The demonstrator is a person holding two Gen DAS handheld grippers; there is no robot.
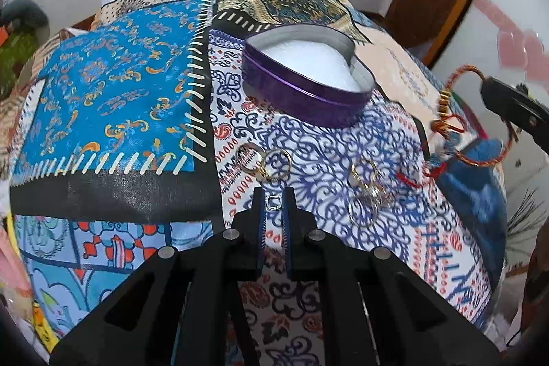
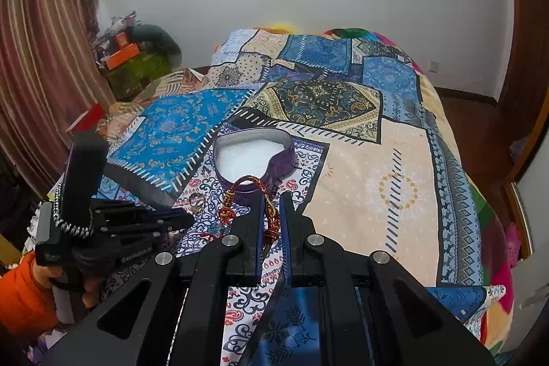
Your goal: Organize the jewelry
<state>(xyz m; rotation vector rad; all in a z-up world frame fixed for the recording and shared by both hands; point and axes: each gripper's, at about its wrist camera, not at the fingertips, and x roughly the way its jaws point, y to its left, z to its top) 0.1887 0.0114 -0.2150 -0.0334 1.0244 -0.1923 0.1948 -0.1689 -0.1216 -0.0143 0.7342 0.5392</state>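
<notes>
While my left tongs [image 1: 273,202] pinch a small ring [image 1: 272,203] above the bed [image 1: 113,84] and my right tongs [image 2: 272,211] clamp the cord bracelet [image 2: 266,194] short of the tin [image 1: 308,98], either could slip free mid-carry.

A purple heart-shaped tin [image 1: 308,91] sits open on the patterned bedspread, its inside lined with white foam. In front of it 2 linked gold rings [image 1: 264,160] lie flat, and to their right a cluster of gold and silver rings [image 1: 365,191] lies in a loose pile. A small silver ring [image 1: 272,202] is pinched upright. A red and gold braided bracelet [image 2: 271,215] hangs pinched, above the tin's near edge.
</notes>
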